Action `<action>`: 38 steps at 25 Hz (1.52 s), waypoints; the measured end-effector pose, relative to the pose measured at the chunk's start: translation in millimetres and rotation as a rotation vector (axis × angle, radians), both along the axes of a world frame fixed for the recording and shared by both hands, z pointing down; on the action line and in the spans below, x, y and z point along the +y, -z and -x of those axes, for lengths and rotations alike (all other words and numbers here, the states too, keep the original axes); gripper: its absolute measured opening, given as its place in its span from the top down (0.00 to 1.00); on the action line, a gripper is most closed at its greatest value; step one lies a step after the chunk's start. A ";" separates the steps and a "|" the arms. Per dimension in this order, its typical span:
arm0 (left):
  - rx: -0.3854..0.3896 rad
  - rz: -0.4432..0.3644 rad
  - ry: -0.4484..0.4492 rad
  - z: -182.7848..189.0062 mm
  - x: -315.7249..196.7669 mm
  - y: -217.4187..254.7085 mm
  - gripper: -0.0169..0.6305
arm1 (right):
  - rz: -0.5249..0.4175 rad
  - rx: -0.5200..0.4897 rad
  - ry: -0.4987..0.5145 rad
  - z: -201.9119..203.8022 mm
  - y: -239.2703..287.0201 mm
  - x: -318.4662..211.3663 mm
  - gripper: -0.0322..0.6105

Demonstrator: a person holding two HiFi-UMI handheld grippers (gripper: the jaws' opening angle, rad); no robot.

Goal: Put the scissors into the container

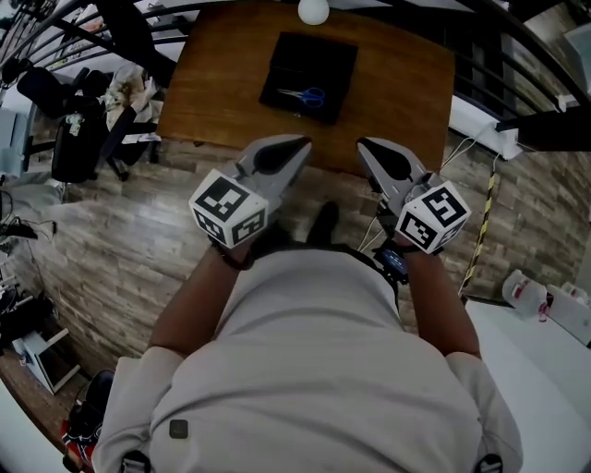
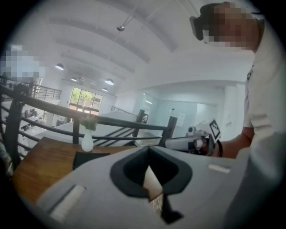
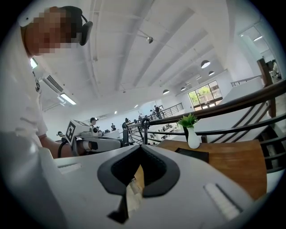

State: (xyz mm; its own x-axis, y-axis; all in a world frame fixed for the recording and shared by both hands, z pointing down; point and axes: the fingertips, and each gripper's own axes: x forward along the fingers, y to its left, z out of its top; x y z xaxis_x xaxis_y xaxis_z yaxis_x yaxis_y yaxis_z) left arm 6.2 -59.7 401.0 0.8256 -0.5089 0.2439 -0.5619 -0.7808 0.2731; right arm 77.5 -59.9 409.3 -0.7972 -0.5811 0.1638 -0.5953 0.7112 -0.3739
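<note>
Scissors [image 1: 305, 94] in container [image 1: 325, 57] on table [image 1: 217, 88], vase [image 1: 313, 10] behind

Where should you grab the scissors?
The scissors lie flat on the black tray, with the blades pointing left. It is probably best to come straight down from above and pinch the slim blades just beside the blue handles, which are wider loops.

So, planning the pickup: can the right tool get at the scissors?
Probably yes: the scissors lie uncovered on the black tray, nothing between them and the shut right tool.

Wooden table [image 1: 212, 97], plank floor [image 1: 120, 245], black railing [image 2: 124, 124]
</note>
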 end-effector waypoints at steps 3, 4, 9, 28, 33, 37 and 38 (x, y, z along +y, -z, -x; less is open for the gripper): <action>0.008 0.005 -0.019 8.0 10.3 -0.3 0.97 | -0.013 -0.002 -0.013 10.1 5.0 10.0 0.94; 0.009 0.007 -0.030 10.7 14.9 -0.1 0.97 | -0.015 -0.004 -0.022 13.5 7.0 13.6 0.94; 0.021 -0.021 -0.087 39.0 34.8 14.6 0.97 | -0.041 0.001 -0.079 41.0 23.4 35.4 0.94; 0.071 -0.121 -0.223 198.5 150.6 56.7 0.97 | -0.136 0.040 -0.213 200.7 73.3 174.0 0.94; 0.096 -0.130 -0.228 213.6 171.6 65.9 0.97 | -0.136 0.031 -0.231 211.5 82.0 196.1 0.94; 0.103 -0.135 -0.226 221.6 177.4 71.2 0.97 | -0.137 0.041 -0.220 220.9 88.2 201.3 0.94; 0.106 -0.136 -0.224 223.1 177.5 72.6 0.97 | -0.139 0.043 -0.216 223.8 89.2 201.8 0.94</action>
